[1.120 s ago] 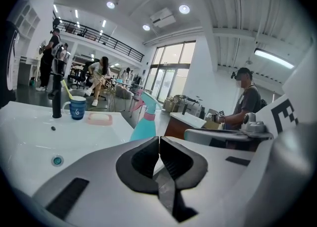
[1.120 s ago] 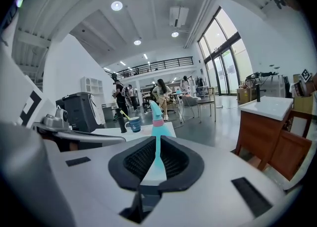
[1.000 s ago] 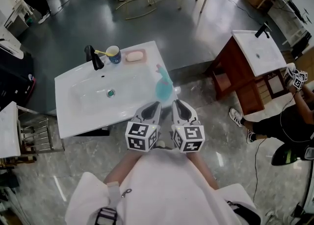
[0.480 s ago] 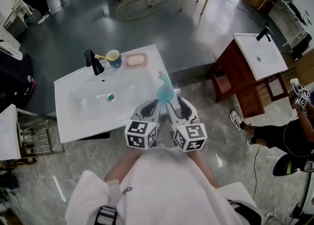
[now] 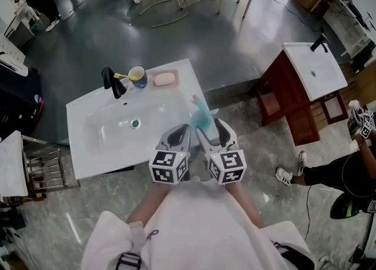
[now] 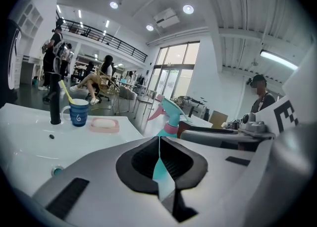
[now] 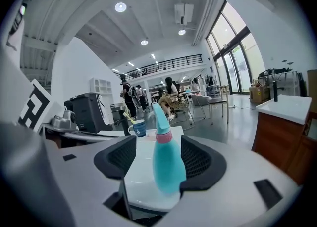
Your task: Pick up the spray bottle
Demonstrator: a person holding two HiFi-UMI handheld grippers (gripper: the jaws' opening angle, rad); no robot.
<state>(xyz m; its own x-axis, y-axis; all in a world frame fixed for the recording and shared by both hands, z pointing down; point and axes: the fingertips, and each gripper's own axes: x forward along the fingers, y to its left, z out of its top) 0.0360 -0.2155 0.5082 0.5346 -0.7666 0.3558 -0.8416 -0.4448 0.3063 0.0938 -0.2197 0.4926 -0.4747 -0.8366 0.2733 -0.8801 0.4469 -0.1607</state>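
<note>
In the head view, the spray bottle [image 5: 202,117] stands upright at the centre of the frame, on the near right corner of the white tabletop [image 5: 100,145]. The right gripper [image 5: 212,130] reaches in from below, one jaw on either side of the bottle's lower body. The left gripper [image 5: 180,136] lies just to the left of it. A cup [image 5: 138,76] and soap dish [image 5: 165,79] sit well apart in the upper left.

In the left gripper view, the jaws are pressed together with nothing between them. The bottle rises beyond them, right of centre.

In the right gripper view, the jaws are spread and have just been opening. The bottle's teal body stands between them, closer to the right-hand pad, and neither pad is pressing on it.

This looks like the approach step, with the grasp not yet made. The next move calls for centring the body between the pads, then closing firmly on it below the pink collar before lifting straight up.
</note>
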